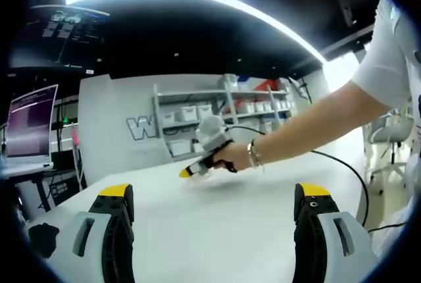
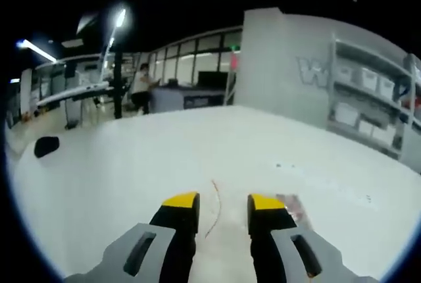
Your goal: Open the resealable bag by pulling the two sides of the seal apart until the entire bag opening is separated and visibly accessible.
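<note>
Bag (image 2: 289,205) edge, perhaps, behind right jaw

Smooth matt white table (image 2: 131,164); clear glossy plastic bag (image 2: 289,191)

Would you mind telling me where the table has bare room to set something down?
The table is bare between the left gripper and the right gripper, and in the right gripper view from its jaws out to the far edge and the dark object. It is crowded only at the right gripper, over the clear bag.
</note>
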